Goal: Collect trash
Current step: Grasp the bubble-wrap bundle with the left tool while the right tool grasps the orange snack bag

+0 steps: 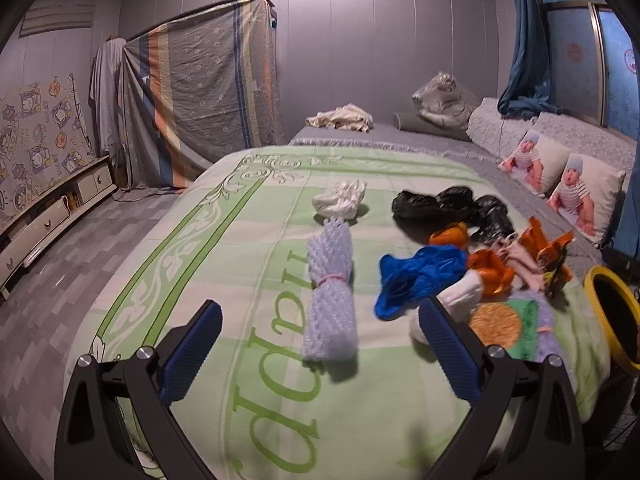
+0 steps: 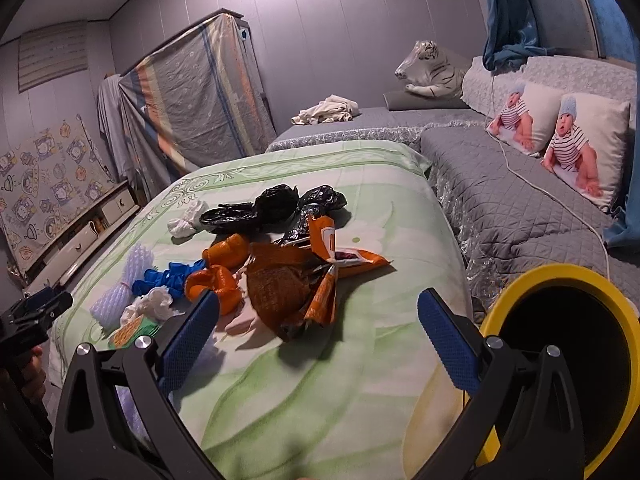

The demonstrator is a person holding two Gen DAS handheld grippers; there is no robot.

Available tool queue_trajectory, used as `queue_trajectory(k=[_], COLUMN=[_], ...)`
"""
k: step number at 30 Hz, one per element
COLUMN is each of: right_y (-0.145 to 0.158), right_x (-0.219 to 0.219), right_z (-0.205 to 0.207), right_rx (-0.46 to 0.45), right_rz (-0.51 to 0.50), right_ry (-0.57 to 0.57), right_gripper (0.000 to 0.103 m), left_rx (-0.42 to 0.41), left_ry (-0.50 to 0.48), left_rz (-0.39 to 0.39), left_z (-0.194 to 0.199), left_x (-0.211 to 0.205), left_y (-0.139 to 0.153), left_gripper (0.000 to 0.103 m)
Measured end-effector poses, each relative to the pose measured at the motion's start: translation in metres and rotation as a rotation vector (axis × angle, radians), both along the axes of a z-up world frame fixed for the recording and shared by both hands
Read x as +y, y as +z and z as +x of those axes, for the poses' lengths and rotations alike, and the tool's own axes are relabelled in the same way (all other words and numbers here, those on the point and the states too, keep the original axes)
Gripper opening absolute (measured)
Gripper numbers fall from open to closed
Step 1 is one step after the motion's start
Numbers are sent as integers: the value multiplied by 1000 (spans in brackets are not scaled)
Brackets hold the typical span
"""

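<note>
left gripper (image 1: 320, 344): jaws spread wide, nothing in them, hovering over the green blanket (image 1: 248, 248) just short of the white foam net bundle (image 1: 330, 296)

right gripper (image 2: 318, 338): fingers wide apart too, empty, pointed at the torn orange snack bag (image 2: 296, 280)

trash: all in a loose heap mid-blanket. Black plastic bags (image 1: 452, 208) at the back, blue bag (image 1: 420, 276) and orange bits beside a white tissue wad (image 2: 154, 304)

bin: yellow-rimmed bin (image 2: 560, 276) off the blanket's right edge, beside the right gripper

background: baby-print pillows (image 2: 576, 144) on the grey bed
</note>
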State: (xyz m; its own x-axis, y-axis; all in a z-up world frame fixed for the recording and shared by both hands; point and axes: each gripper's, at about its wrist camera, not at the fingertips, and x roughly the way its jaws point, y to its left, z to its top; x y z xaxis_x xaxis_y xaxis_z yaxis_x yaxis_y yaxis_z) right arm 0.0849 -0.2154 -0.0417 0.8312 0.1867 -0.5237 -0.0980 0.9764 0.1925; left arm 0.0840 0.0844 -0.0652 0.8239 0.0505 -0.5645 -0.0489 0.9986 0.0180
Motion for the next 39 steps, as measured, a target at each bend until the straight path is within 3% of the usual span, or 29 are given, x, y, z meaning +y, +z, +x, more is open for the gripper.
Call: queue_trajectory(k=[8, 13, 21, 25, 29, 34, 39], right_y=[4, 4, -5, -12, -22, -33, -44], right_x=[17, 24, 26, 23, 22, 18, 13], right_z=[36, 53, 79, 89, 99, 108, 111], right_rx=[56, 74, 117, 140, 178, 210, 247], right_rz=[-12, 1, 11, 14, 13, 43, 77], right_ry=[60, 71, 56, 38, 31, 36, 32], right_gripper=[95, 95, 95, 94, 80, 70, 62], left_rx=[121, 158, 215, 244, 255, 306, 309], left_ry=[-52, -16, -28, 0, 17, -10, -4], left_rz=[-60, -118, -125, -146, -162, -203, -146], left_z=[39, 65, 92, 105, 112, 123, 123], left_x=[17, 28, 23, 26, 29, 24, 16], left_y=[-24, -27, -33, -40, -44, -55, -62], left_gripper=[95, 95, 95, 87, 82, 68, 67])
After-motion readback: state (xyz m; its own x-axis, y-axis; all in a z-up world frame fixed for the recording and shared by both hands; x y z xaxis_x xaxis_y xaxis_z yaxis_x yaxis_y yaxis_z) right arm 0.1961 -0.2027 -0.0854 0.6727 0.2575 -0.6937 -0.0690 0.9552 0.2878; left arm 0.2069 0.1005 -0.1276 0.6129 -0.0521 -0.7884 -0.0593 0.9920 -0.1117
